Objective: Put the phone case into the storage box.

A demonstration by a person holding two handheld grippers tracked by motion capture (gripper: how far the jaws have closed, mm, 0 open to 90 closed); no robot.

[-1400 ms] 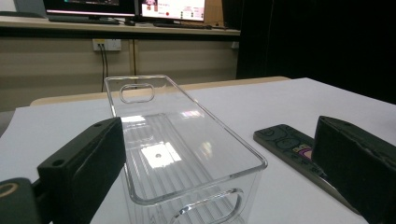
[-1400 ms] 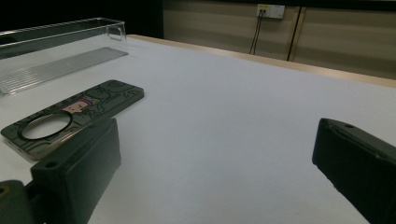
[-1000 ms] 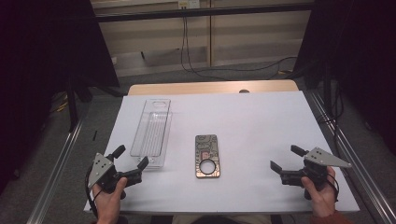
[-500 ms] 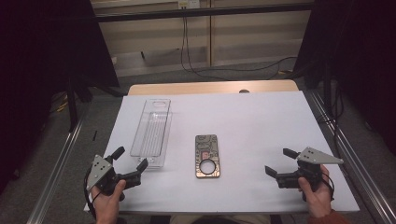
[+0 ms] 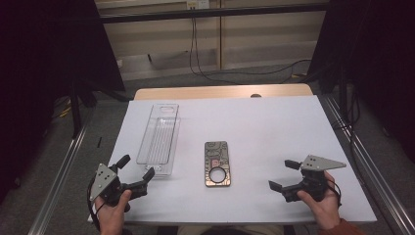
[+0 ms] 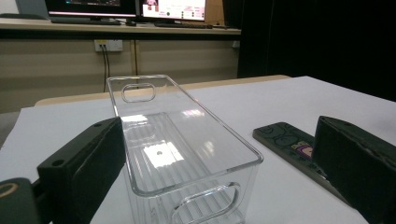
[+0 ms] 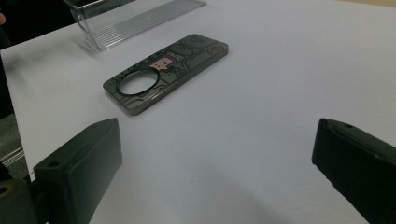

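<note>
High view shows you barely started: phone case (image 5: 217, 163) lies flat mid-table beside the clear tray (image 5: 159, 138), untouched, while your left gripper (image 5: 136, 172) and right gripper (image 5: 284, 175) gape empty.

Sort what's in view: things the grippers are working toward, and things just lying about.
In the job:
clear plastic bin
phone case
left gripper, fingers apart
right gripper, fingers apart

Lying about:
cables on the floor
monitors beyond the table

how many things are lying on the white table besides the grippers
2. A clear plastic bin lies left of centre, in front of the left gripper. A dark phone case lies mid-table, between the bin and the right gripper.
</note>
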